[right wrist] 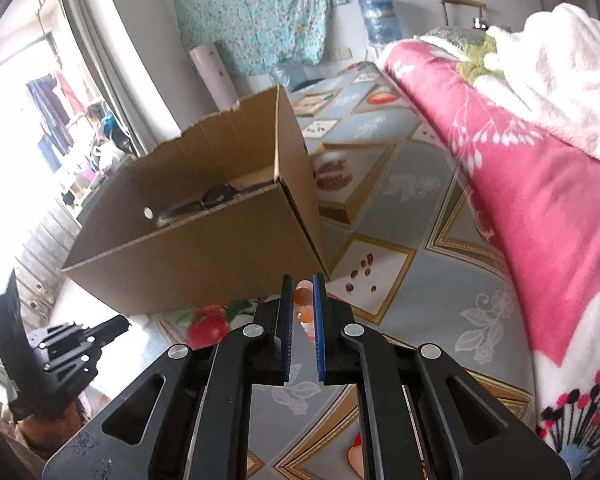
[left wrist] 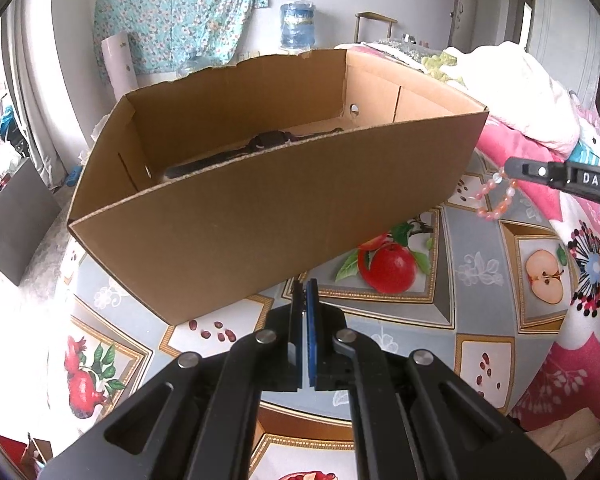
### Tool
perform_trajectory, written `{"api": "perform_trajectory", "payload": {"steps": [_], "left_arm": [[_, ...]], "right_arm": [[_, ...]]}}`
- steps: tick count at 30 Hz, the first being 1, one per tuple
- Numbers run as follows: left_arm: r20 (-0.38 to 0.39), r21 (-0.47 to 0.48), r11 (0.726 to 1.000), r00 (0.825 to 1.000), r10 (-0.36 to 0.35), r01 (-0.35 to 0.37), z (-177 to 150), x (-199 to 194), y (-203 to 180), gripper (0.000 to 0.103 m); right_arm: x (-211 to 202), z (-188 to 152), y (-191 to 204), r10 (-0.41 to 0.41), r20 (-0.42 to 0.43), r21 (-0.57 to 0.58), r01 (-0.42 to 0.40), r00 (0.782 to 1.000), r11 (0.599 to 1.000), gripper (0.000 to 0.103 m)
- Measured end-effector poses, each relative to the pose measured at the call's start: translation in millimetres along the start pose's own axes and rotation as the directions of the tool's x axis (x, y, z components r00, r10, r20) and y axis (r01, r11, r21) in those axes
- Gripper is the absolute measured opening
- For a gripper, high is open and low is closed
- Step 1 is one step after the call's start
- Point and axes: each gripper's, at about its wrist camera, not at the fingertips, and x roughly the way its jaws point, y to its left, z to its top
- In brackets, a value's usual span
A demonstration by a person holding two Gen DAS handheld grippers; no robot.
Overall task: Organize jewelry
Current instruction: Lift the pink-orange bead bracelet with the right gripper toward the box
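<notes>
Pink bead bracelet [left wrist: 496, 194] hangs clamped in right gripper [right wrist: 300, 300] jaws, beside cardboard box [left wrist: 260, 216] on the bed. Thin pinch on beads: could slip before clearing the wall. Left gripper [left wrist: 305, 320] jaws together, empty.

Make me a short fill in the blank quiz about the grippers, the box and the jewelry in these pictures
1. The right gripper is shut on a pink beaded ____.
2. The left gripper is shut and holds ____.
3. A dark wristwatch lies inside the ____ box.
4. The box stands on a cloth printed with ____.

Missing words: bracelet; nothing; cardboard; fruit
</notes>
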Motion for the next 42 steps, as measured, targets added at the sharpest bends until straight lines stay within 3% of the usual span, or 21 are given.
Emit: {"api": "perform_trajectory", "payload": {"steps": [42], "left_arm": [[0.031, -0.002, 1.0, 0.999, 0.008, -0.008, -4, -21, 1, 0.001]], "right_arm": [[-15, -13, 22, 0.046, 0.016, -0.028, -0.046, 0.999, 0.999, 0.007]]}}
